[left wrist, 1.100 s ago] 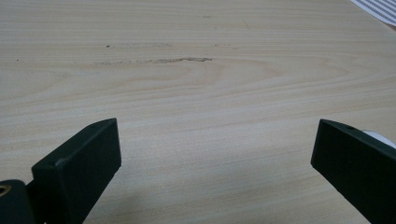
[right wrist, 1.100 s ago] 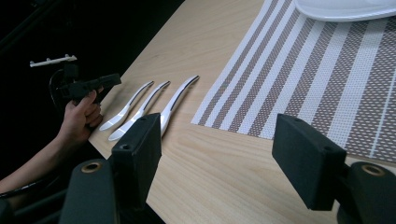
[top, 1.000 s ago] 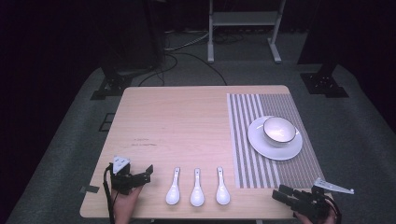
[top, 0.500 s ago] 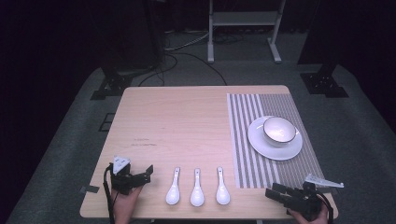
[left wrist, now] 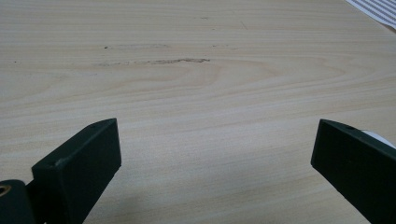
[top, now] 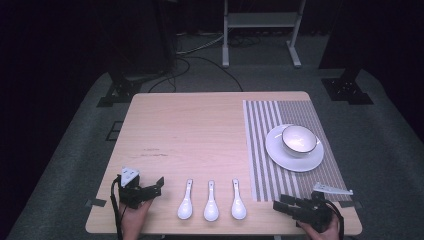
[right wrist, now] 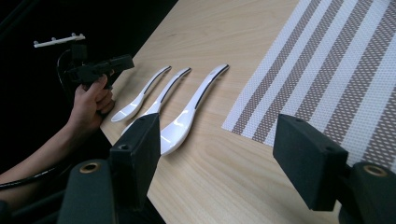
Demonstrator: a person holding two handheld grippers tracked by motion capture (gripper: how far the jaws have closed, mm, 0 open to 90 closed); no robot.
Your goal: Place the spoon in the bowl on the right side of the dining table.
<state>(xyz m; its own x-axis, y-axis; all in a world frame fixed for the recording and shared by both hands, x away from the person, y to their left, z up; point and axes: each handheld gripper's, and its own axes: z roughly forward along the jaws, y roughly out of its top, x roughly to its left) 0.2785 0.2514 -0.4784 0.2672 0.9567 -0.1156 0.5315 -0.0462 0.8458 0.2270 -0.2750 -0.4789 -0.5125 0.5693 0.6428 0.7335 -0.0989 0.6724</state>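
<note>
**Nothing picked up yet: three spoons wait in a row**

So far, none of the work looks done. The right spoon [top: 238, 202] lies flat on the tabletop [top: 200, 135], near the front edge. It is the spoon nearest the right gripper [top: 281, 206], so it is likely the one to be picked first. Its scoop points to the person and its handle points away. Just beside it lies the middle spoon [top: 210, 204], and next to that the left spoon [top: 185, 202]. All three lie side by side, apart from each other, and nothing touches them.

The right gripper sits low at the front right corner, near the right spoon but not on it. Its jaws are spread wide with nothing between them. In the right gripper view the right spoon [right wrist: 191, 116] shows just past the jaws, a little to one side.

The left gripper [top: 159, 184] rests at the front left, just beside the left spoon. Its jaws are spread wide too, and bare wood shows between them.

Farther off, a striped mat [top: 280, 120] covers the right side of the tabletop. A white plate [top: 280, 157] sits on the mat, and a white bowl [top: 299, 141] sits on the plate. The bowl looks empty.

All the steps seem to be left: reach a spoon, pinch it, lift it, and maybe carry it to the bowl or the mat.
</note>
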